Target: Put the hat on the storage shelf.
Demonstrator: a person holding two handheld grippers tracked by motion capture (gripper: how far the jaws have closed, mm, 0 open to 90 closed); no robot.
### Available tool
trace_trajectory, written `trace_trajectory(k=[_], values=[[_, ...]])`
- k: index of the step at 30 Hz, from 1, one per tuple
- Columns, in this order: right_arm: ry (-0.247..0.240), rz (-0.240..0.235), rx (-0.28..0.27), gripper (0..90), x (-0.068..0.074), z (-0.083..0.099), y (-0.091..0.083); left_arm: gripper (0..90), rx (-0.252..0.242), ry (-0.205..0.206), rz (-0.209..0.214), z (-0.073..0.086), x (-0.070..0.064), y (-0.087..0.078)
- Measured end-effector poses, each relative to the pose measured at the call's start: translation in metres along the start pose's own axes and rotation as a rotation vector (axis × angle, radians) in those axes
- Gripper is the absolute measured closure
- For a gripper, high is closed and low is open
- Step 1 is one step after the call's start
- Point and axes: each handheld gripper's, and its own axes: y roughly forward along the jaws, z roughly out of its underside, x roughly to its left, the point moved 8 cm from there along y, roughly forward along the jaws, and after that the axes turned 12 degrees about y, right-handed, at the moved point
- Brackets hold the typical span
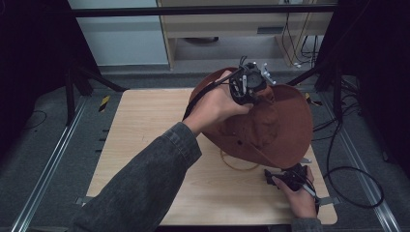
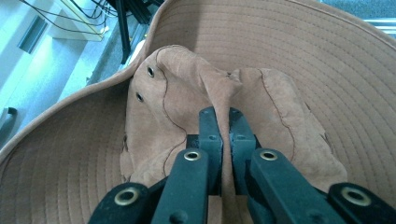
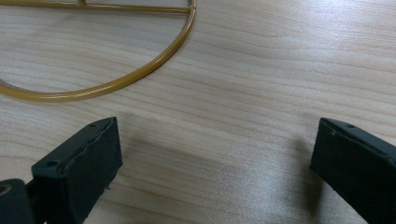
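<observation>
- My left gripper has its 2 black jaws pinched together on a raised fold of the brown hat's soft crown; in the left gripper view the suede pleat runs up between the jaw tips.
- In the high view that hat sits at the far right part of the wooden table, wide stitched brim tilted up around the crown, with my left hand reaching over it.
- My right gripper is spread wide, both pads apart with bare wood between them, holding nothing and low over the near right corner of the table.
- A thin gold wire ring lies flat on the table just ahead of the right gripper, partly tucked under the hat's near brim in the high view.
</observation>
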Motion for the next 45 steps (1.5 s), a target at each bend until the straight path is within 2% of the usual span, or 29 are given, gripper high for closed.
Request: trace_trajectory(k=[8, 12, 21, 32, 35, 45], values=[[-0.004, 0.004, -0.003, 1.9, -0.001, 0.000, 0.000, 84.2, 0.005, -0.006, -0.002, 0.004, 0.000, 0.002], [-0.005, 0.003, -0.003, 1.9, -0.001, 0.000, 0.000, 78.8, 0.005, -0.012, -0.012, 0.004, 0.001, 0.003], [-0.005, 0.003, -0.003, 1.9, -0.001, 0.000, 0.000, 75.1, 0.001, -0.022, -0.003, 0.007, 0.000, 0.004], [-0.005, 0.004, -0.003, 1.9, -0.001, 0.000, 0.000, 56.7, -0.029, -0.033, -0.042, 0.007, -0.002, -0.002], [-0.004, 0.004, -0.003, 1.9, -0.001, 0.000, 0.000, 50.3, -0.038, -0.034, -0.067, 0.007, -0.002, -0.004], [-0.004, 0.004, -0.003, 1.9, -0.001, 0.000, 0.000, 45.4, -0.061, -0.050, -0.066, 0.006, -0.002, -0.008]])
